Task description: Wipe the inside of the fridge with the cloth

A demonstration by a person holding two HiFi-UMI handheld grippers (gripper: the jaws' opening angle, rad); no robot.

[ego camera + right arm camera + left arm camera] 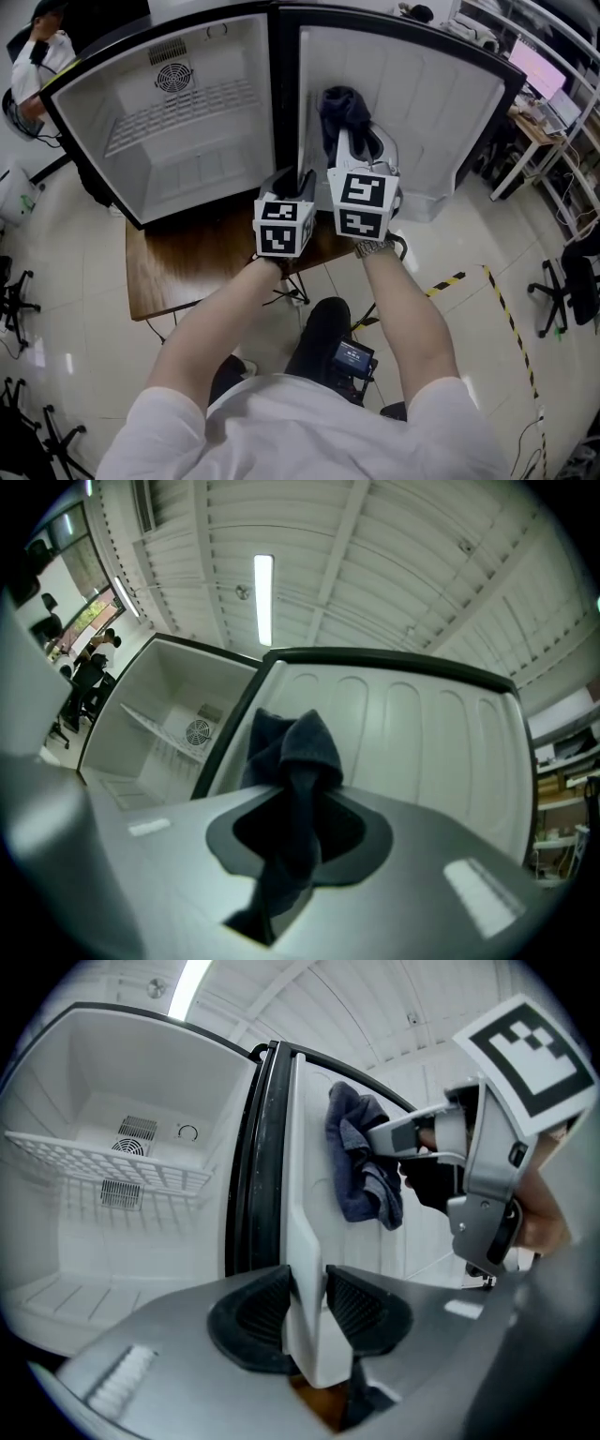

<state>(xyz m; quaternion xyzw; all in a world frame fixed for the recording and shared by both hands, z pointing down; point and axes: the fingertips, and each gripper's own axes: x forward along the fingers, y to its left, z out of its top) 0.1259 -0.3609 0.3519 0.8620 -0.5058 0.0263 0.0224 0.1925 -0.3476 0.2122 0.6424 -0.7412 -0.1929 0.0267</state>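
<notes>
A small white fridge (187, 141) stands open on a wooden table, its door (412, 103) swung out to the right. My left gripper (298, 187) is shut on the white edge of the door (305, 1335), which sits between its pads. My right gripper (345, 141) is shut on a dark blue cloth (342, 111), bunched up against the inner face of the door. In the left gripper view the cloth (361, 1162) hangs from the right gripper in front of the door liner. The right gripper view shows the cloth (291, 789) squeezed between its jaws.
Inside the fridge are a wire shelf (178, 108) and a round fan grille (173, 77). The wooden table (187, 272) juts out toward me. A person (37, 56) stands at the far left. Desks with a screen (539, 70) and office chairs (567, 281) stand on the right.
</notes>
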